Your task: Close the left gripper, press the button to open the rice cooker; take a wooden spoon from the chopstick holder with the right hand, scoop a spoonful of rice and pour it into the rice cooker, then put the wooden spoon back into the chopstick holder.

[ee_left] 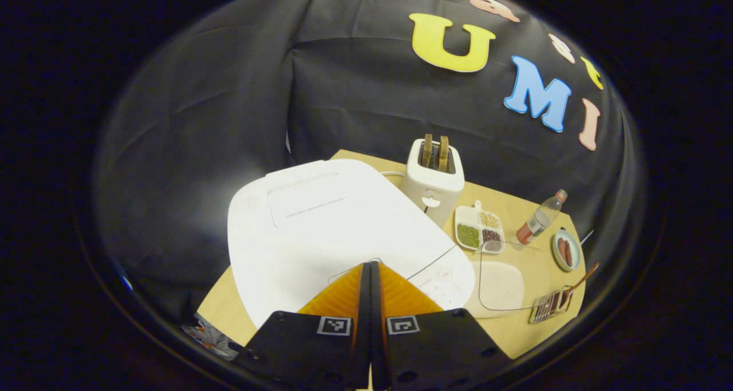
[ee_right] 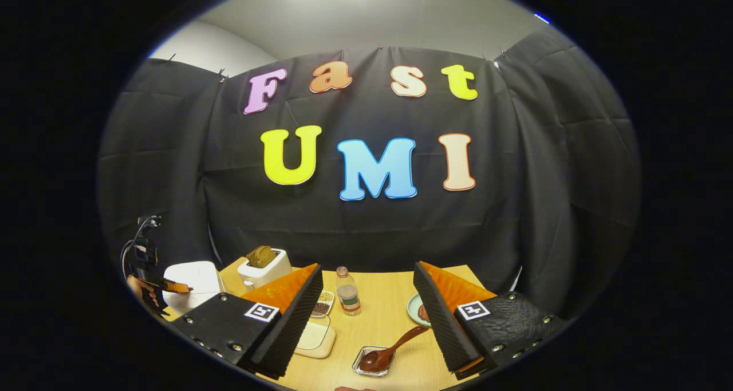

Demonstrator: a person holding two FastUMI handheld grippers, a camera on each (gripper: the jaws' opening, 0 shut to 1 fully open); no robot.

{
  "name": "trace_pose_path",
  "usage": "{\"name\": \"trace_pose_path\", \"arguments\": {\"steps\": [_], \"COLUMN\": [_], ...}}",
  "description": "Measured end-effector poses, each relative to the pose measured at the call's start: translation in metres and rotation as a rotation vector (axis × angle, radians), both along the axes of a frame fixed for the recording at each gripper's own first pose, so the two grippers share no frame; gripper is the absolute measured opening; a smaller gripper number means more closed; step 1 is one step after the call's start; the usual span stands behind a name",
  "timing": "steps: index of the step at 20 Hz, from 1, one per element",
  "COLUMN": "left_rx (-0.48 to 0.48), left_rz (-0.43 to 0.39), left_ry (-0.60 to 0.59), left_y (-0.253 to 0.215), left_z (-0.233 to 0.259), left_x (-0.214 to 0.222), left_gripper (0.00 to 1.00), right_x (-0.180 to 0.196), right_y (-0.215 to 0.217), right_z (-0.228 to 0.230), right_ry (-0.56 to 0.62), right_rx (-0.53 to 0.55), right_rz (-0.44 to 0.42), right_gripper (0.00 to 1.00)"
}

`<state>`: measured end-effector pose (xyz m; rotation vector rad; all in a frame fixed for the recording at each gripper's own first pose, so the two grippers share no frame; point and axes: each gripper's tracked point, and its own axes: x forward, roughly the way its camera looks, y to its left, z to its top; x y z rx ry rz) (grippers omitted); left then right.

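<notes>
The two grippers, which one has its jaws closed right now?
The left gripper: its orange jaws are pressed flat together above the white rice cooker. The right gripper has its jaws spread wide, with the wooden spoon visible between them.

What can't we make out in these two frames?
- Rice cooker button: left gripper view, hidden behind the left hand-held gripper, so contact is unclear.
- Rice cooker front: right gripper view, cut off behind the right hand-held gripper.
- Divided dish contents: too small to identify.
- Wooden spoon bowl: holder rim hides it.
</notes>
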<state>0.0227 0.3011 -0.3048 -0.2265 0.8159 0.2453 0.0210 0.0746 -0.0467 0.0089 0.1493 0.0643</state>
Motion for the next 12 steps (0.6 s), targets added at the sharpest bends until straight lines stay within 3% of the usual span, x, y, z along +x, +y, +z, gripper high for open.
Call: {"name": "trace_pose_path", "arguments": {"steps": [5,9,10,11,12], "left_rx": [0.079,0.189,0.203,0.197,0.197], "left_rz": [-0.02,0.014,0.016,0.014,0.017], "left_ry": [-0.04,-0.143,-0.167,-0.202,-0.242], "left_y": [0.007,0.024,0.027,0.027,0.025], "left_z": [0.02,0.065,0.076,0.091,0.106], "left_x": [0.01,0.024,0.025,0.029,0.032], "left_gripper": [0.09,0.07,0.14,0.35,0.35], "right_x": [-0.003,-0.005,-0.006,-0.005,-0.006], "right_y": [-0.006,-0.012,-0.011,-0.012,-0.012], "right_z": [0.004,0.003,0.003,0.004,0.005], "right_ry": [-0.011,-0.007,-0.008,-0.011,-0.016], "right_rx": [-0.008,0.005,0.006,0.004,0.002], "right_rz": [-0.009,-0.025,-0.026,-0.026,-0.026], "right_gripper": [0.97,0.97,0.97,0.97,0.97]}}
